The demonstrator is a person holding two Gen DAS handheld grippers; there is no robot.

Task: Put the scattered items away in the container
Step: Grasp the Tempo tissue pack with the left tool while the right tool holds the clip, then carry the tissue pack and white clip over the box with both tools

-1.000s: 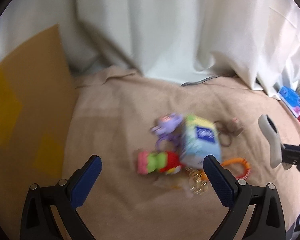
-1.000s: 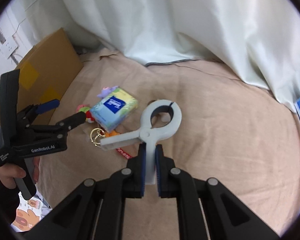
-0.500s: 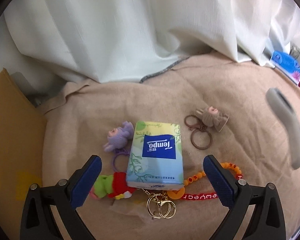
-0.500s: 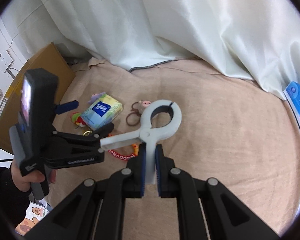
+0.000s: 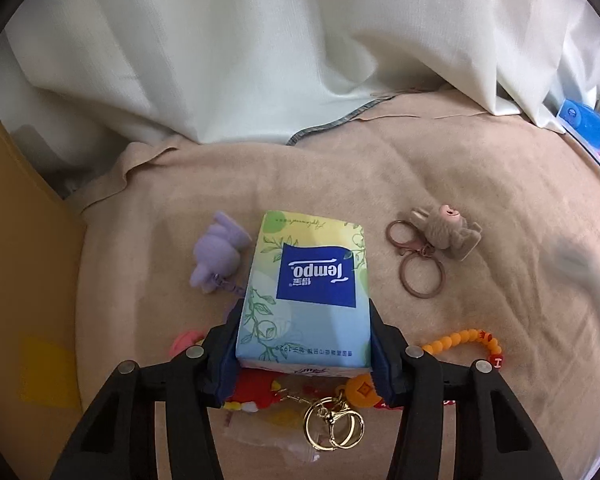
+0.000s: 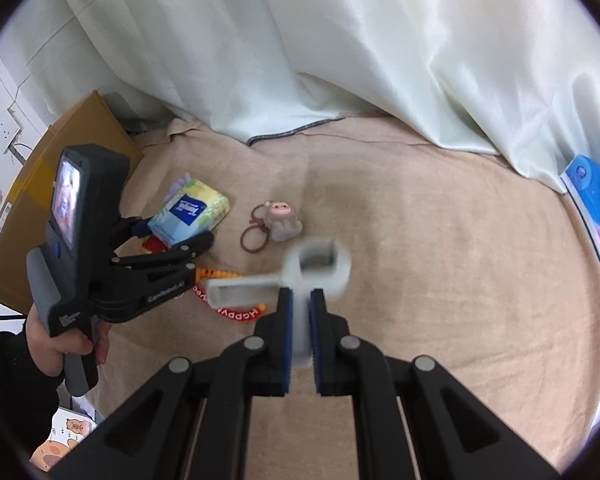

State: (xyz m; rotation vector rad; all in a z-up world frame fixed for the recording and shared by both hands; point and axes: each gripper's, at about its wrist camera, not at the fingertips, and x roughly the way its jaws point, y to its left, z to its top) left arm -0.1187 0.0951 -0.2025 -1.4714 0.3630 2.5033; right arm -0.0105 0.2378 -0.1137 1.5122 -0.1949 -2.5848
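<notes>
Left hand-held gripper (image 5: 304,344) squeezes tissue pack (image 5: 308,284); right hand-held gripper (image 6: 299,332) clamps grey clip (image 6: 300,276). Monkey keychain (image 5: 444,232) at 2 o'clock, other toys not yet tidied.

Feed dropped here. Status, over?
Left gripper shut on blue-green tissue pack. Right gripper shut on grey plastic clamp. Keychains crowd the pack.

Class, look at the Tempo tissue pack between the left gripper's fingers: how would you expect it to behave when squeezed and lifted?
The tissue pack has a soft printed wrapper, so it will probably dent under the left gripper instead of resisting. It looks light for its bulk. The smooth wrapper may slip. The keyrings lying at its near edge might snag and trail as it lifts.
</notes>
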